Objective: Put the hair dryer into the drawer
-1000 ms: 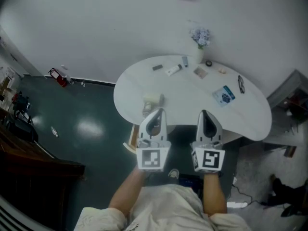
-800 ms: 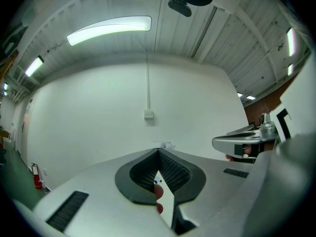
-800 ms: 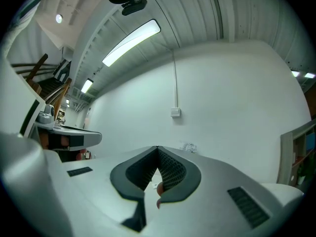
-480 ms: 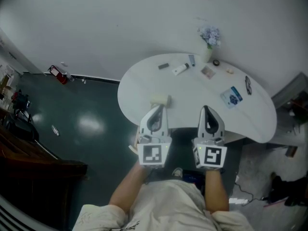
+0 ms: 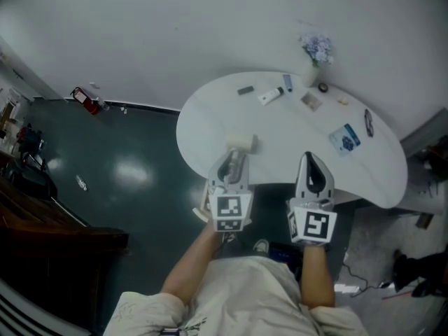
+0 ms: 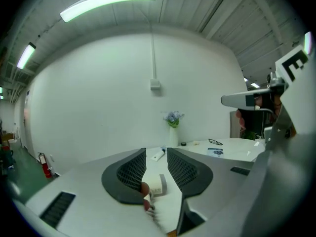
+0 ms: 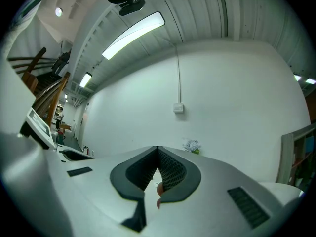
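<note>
Though not yet gripped, treat the cream hair dryer [image 5: 242, 143] as the one target here: lying on the white table [image 5: 301, 149], close to the front-left edge, well apart from the clutter along the far rim. Seen from the left gripper [image 6: 156, 150], framed low in the gap between the opening jaws, with neither pad pressing on it. So, unloaded for now.

Finish spreading before advancing, wide enough to pass both sides of the body without nudging it toward the edge. Come in low and nearly level along the tabletop, centre the thickest part of the body between the pads, and close only once well past the near end. Probably smooth, rounded plastic, so likely to squirt out of a shallow pinch. Squeeze firmly, then lift straight up before swinging away, minding any cord, none visible from here.

Leave the right gripper [image 7: 158, 148] as found: clenched tip to tip on nothing, beside the left one at the table's near edge, and free, in my judgement, to deal with the drawer. No drawer plainly in view; possibly the pale wooden piece [image 5: 199, 213] showing below the table edge beside the left gripper, but impossible to tell. Find and open it before carrying the load over.

Farther out, steer clear of the tube [image 5: 271, 96], the blue booklet [image 5: 345, 137], the glasses [image 5: 369, 122] and the vase of flowers [image 5: 315, 54].
</note>
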### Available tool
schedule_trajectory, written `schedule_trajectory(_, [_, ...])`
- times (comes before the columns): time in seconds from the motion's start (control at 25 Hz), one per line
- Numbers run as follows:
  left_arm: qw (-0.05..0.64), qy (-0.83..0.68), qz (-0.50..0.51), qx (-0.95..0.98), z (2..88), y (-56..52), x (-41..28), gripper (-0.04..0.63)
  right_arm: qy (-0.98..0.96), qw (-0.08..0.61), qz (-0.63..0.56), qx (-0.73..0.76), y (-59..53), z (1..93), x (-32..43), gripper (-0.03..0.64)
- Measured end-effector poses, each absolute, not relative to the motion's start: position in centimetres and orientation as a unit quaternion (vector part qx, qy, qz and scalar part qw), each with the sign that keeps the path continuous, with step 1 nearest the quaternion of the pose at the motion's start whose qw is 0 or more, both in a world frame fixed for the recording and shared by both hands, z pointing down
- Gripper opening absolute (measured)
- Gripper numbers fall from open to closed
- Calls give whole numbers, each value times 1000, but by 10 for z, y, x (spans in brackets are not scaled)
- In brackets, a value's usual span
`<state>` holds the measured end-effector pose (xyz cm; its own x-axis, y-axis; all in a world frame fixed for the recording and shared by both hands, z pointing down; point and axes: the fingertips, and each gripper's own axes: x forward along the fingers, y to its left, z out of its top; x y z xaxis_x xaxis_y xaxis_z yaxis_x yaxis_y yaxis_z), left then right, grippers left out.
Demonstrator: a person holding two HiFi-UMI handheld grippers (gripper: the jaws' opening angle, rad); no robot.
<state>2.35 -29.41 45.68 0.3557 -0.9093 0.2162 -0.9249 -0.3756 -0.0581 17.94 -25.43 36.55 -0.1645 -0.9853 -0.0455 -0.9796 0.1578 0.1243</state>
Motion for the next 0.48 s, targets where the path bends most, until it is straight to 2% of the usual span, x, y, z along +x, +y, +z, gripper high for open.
schedule_trajectory(0.16, [78, -552, 143, 818, 498, -303, 17, 176, -762, 26, -65, 644, -256, 371, 174, 3])
schedule_trajectory(0.48, [161, -536, 209, 802, 568, -326, 9, 260, -776, 32, -61, 627, -259, 382, 147, 3])
